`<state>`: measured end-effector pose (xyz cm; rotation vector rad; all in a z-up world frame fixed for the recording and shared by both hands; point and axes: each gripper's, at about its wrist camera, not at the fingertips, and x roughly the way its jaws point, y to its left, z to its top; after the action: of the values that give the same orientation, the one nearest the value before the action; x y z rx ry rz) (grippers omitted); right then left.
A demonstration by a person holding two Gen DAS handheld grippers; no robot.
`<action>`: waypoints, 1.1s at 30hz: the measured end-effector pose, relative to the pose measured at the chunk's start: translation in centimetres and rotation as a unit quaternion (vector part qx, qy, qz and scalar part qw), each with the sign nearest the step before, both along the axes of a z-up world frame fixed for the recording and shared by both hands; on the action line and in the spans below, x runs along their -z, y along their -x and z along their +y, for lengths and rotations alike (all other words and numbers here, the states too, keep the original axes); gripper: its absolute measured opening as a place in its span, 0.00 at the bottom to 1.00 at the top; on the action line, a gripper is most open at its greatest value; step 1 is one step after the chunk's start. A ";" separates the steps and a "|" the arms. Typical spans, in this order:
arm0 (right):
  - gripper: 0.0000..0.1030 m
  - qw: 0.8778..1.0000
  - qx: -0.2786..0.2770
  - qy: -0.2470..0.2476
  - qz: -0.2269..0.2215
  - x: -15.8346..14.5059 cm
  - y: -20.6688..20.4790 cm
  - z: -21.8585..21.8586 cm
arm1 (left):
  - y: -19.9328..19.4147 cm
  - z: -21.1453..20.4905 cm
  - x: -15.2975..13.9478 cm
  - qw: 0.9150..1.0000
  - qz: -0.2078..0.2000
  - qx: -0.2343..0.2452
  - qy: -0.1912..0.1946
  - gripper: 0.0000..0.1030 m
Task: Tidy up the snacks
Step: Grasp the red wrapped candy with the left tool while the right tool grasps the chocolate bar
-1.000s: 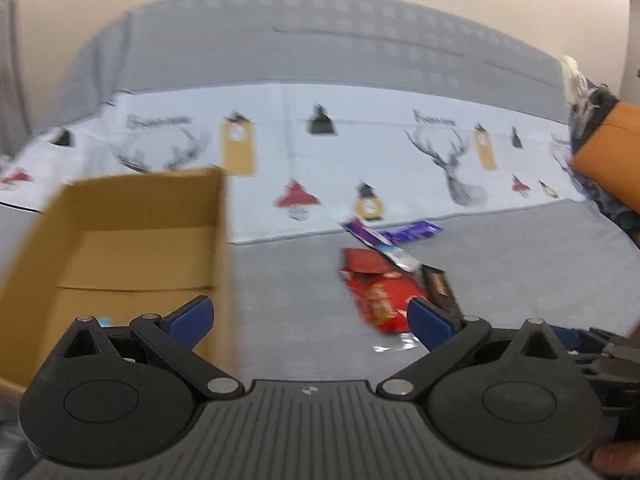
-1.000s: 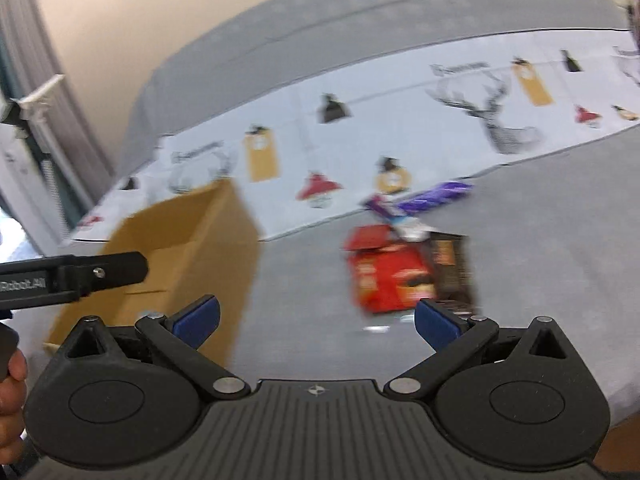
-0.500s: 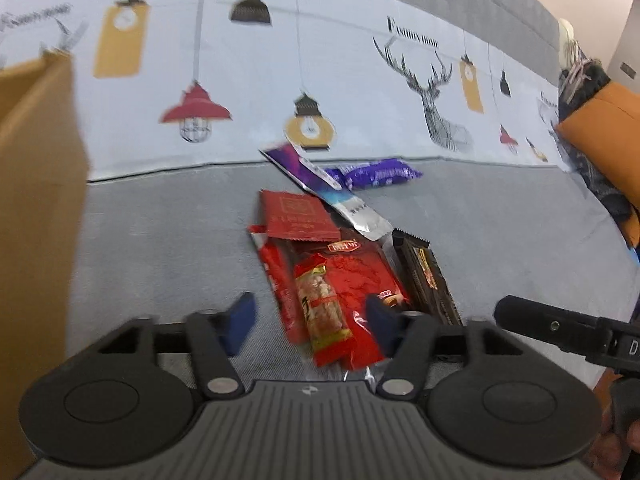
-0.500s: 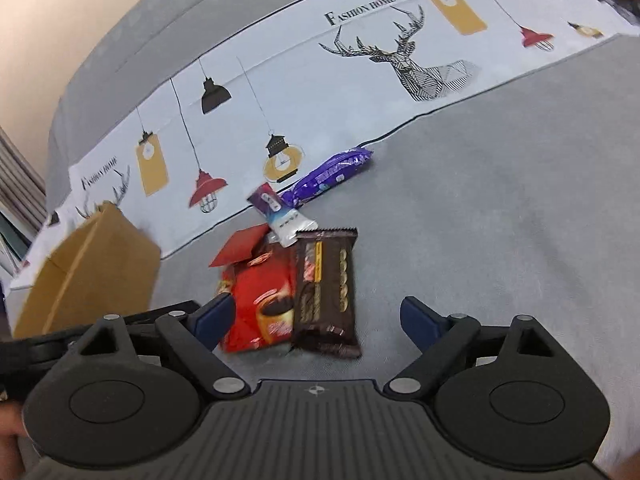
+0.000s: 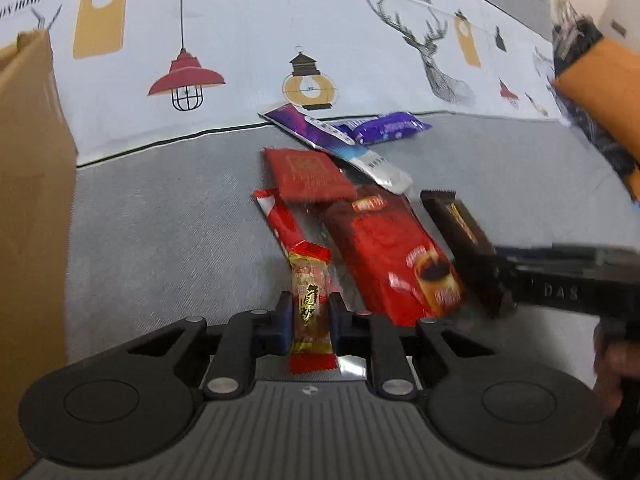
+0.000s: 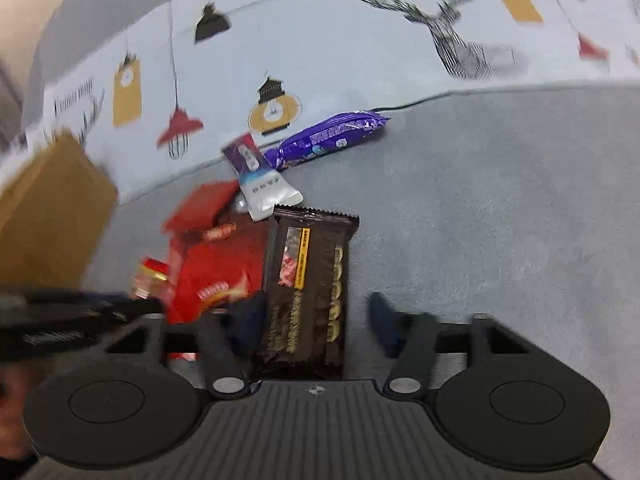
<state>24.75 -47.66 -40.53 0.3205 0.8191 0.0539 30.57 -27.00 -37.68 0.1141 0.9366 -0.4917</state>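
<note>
Well, beneath both of my jaws spreads the grey bedcover [image 5: 168, 240], with its pale printed band of lamps and a stag beyond the snacks. Far off to the left of my left jaws stands the brown cardboard box [image 5: 32, 200], its wall upright. Ahead of those jaws and slightly right lies the big red coffee packet [image 5: 392, 256], glossy, with a cup printed near its close end. Between my right jaws lies the dark brown chocolate bar [image 6: 312, 288], long, with a serrated far edge, a yellow stripe and a row of pale rounds; my right gripper [image 6: 316, 320] has just been closing, its left pad at the wrapper's edge, its right pad apart from it. Beyond the heap lie the purple packet [image 6: 332, 134] and a purple and silver sachet [image 6: 260, 184], overlapping at one end. A flat red envelope [image 5: 310, 174] rests on the coffee packet's far end. Smallest, the red and gold candy [image 5: 310, 304], crimped at both ends, stands lengthwise in my left gripper [image 5: 310, 316], whose jaws have just been closing and now pinch its sides.
</note>
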 end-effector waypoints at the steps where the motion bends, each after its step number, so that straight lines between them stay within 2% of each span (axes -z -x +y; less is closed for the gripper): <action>1: 0.40 1.000 -0.003 0.000 0.001 -0.1 0.4 0.1 | 0.6 0.1 -0.1 1.000 -0.005 0.003 -0.008 0.19; 4: 0.40 1.000 0.017 0.008 0.007 -0.4 2.1 -0.1 | 2.6 0.5 -0.2 0.999 -0.009 -0.001 -0.039 0.19; 7: 0.40 0.999 0.021 0.027 0.009 -0.5 4.7 0.0 | 4.2 1.1 0.7 0.999 -0.017 -0.001 -0.051 0.19; 11: 0.41 0.996 0.001 0.088 0.015 0.0 5.6 0.8 | 5.2 0.8 1.0 0.997 -0.051 0.000 -0.060 0.24; 12: 0.43 0.995 -0.003 0.094 0.015 0.2 5.4 0.9 | 5.2 0.8 1.0 0.997 -0.054 0.000 -0.061 0.25; 14: 0.55 0.993 -0.004 0.114 0.010 0.3 5.0 1.4 | 5.1 0.9 1.1 0.997 -0.055 0.000 -0.056 0.25; 17: 0.58 0.994 -0.002 0.109 0.008 0.5 4.3 1.1 | 5.2 1.4 0.9 0.998 -0.049 -0.001 -0.044 0.19; 18: 0.57 0.995 0.006 0.098 0.011 0.5 4.0 0.8 | 5.2 1.6 0.8 0.998 -0.046 0.003 -0.039 0.18; 21: 0.40 0.996 0.039 0.078 0.018 0.2 3.8 0.0 | 5.9 2.1 -0.1 0.998 -0.054 0.008 -0.031 0.18; 25: 0.40 0.995 0.061 0.075 0.022 -0.2 4.5 0.4 | 7.0 2.6 -1.9 0.997 -0.076 0.014 -0.022 0.17; 29: 0.40 0.995 0.062 0.084 0.005 -1.7 6.3 2.2 | 8.2 3.5 -4.3 0.996 -0.084 0.017 0.005 0.17; 33: 0.40 0.995 0.059 0.084 -0.005 -3.0 8.3 4.4 | 9.8 4.8 -7.0 0.993 -0.115 0.019 0.019 0.17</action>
<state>16.43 -43.26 -37.51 0.2084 0.7871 -0.1233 20.80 -22.19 -30.64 0.1518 0.7006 -0.5199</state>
